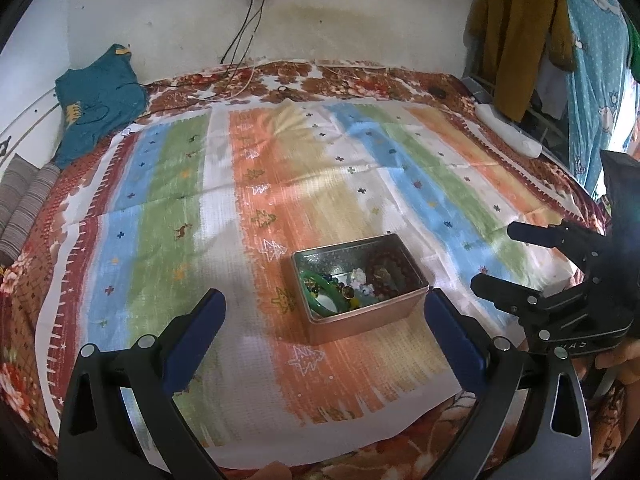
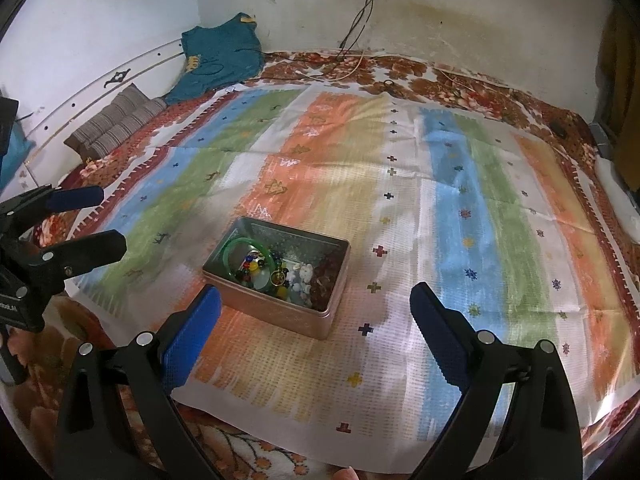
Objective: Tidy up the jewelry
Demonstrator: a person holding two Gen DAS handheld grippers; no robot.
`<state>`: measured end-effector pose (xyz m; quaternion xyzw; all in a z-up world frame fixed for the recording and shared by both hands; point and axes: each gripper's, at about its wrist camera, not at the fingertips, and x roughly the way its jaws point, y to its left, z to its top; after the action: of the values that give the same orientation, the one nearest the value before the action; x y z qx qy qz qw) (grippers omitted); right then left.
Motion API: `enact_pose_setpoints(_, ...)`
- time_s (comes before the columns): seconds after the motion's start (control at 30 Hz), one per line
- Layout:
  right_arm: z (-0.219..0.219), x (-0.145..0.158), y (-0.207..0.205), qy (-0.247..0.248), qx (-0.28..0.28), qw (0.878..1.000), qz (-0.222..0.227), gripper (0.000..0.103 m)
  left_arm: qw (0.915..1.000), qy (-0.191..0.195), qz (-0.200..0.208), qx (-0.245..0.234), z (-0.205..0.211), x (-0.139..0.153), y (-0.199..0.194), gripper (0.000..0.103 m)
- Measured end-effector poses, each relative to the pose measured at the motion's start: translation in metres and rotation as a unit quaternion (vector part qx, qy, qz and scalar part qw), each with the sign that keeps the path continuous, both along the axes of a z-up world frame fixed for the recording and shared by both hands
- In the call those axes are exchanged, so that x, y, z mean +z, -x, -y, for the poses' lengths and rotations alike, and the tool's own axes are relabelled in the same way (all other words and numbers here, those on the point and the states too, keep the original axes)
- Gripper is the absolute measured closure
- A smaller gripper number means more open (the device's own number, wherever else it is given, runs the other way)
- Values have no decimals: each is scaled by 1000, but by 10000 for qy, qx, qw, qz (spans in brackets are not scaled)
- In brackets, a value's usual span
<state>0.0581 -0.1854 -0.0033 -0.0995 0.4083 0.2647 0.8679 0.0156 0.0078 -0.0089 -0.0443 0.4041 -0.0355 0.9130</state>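
A rectangular metal tin point(image 1: 360, 322) point(image 2: 276, 314) stands open on the striped cloth. Inside it lie a green bangle point(image 1: 316, 280) point(image 2: 240, 246), coloured beads point(image 2: 252, 268), pale shell-like pieces point(image 2: 304, 274) and a dark brown bead bracelet point(image 1: 384, 268) point(image 2: 324, 282). My left gripper point(image 1: 325, 296) point(image 2: 108, 218) is open and empty, hovering just short of the tin's near side. My right gripper point(image 2: 315, 291) point(image 1: 498, 256) is also wide open and holds nothing; it hangs to the right of the left one, with the tin ahead and slightly left.
The striped cloth point(image 1: 280, 200) covers a floral bedsheet point(image 1: 24, 280). A teal garment point(image 1: 96, 104) and a striped cushion point(image 2: 112, 120) lie at the back left. Cables point(image 1: 240, 48) run down from a wall socket. Clothes point(image 1: 520, 32) hang at the right, with a white object point(image 1: 508, 132) below them.
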Motion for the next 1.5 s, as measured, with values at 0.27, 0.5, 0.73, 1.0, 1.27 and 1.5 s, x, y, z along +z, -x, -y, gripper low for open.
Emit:
enact_pose_setpoints(0.27, 3, 2, 1, -61, -44, 10000, 25, 7, 9999, -65, 83, -17, 0, 3, 1, 6)
enact_pose_setpoints(0.5, 2, 3, 2, -81, 27, 10000, 35, 7, 9998, -121, 114, -75, 2, 5, 3, 6)
enact_pose_setpoints(0.73, 4, 6, 4, -136, -70, 9998, 138, 7, 9998, -159, 144, -18, 4, 6, 2, 6)
enact_pose_setpoints(1.0, 4, 7, 6, -164, -66, 9997, 190, 7, 9996, -137, 258, -5, 3, 8, 6, 5)
enact_pose_setpoints(1.27, 2, 8, 6, -163, -66, 9996, 200, 7, 9994, -167, 303, -34, 4, 8, 7, 6)
enact_pose_setpoints(1.5, 4, 9, 8, -214, -122, 9995, 216, 7, 9993, -171, 325, -40, 3, 10, 7, 6)
